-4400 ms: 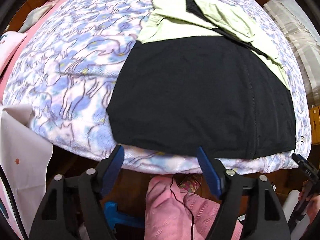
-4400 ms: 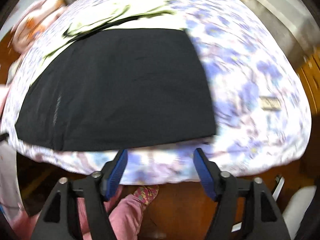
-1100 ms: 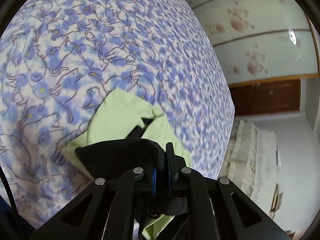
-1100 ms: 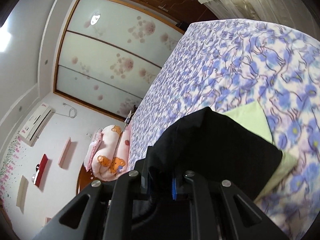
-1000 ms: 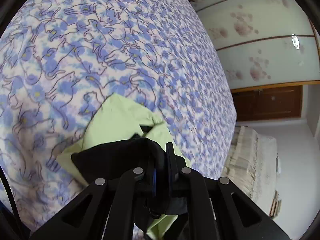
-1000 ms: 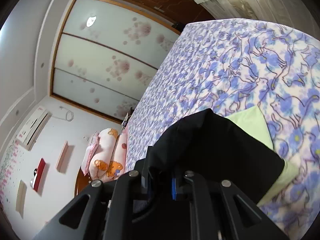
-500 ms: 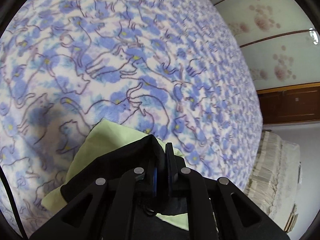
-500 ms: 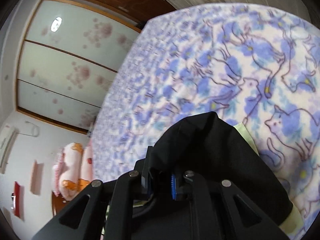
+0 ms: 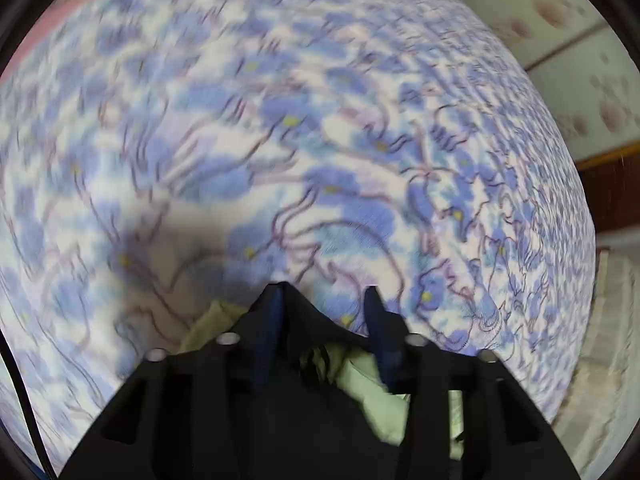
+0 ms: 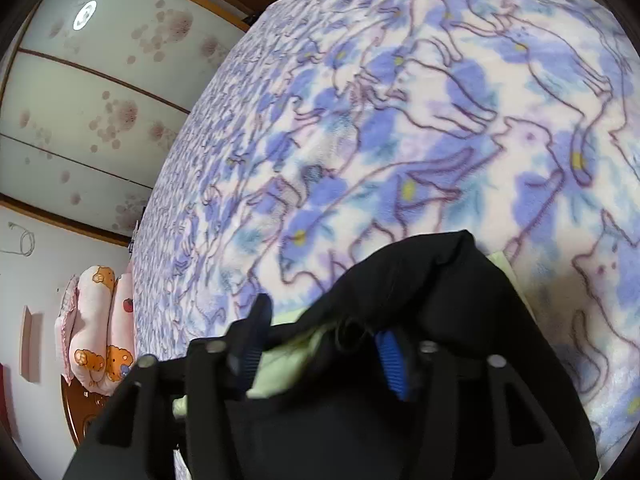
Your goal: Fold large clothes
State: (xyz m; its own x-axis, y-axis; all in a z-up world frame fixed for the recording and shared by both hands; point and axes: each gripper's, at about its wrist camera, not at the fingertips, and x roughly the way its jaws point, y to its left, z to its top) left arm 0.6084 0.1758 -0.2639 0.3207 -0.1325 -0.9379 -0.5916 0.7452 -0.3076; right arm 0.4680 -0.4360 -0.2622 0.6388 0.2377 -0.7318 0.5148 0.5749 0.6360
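Observation:
A black and light-green garment lies on the bed's blue floral blanket (image 9: 320,128). In the left wrist view my left gripper (image 9: 322,304) is open low over the blanket, its blue-padded fingers apart, with the black hem (image 9: 304,324) draped loose over the left finger and green fabric (image 9: 360,376) below. In the right wrist view my right gripper (image 10: 320,328) is open too; the black cloth (image 10: 432,280) lies bunched over its right finger, with green fabric (image 10: 280,364) between the fingers.
The floral blanket (image 10: 420,120) fills both views. A pink cartoon pillow (image 10: 100,332) lies at the far left of the bed. A sliding wardrobe with paw prints (image 10: 100,80) stands behind. A curtain (image 9: 608,340) hangs at the right.
Both grippers were shut on the black hem half a second ago and have opened now. They have dropped closer to the blanket, carrying the hem over the green part.

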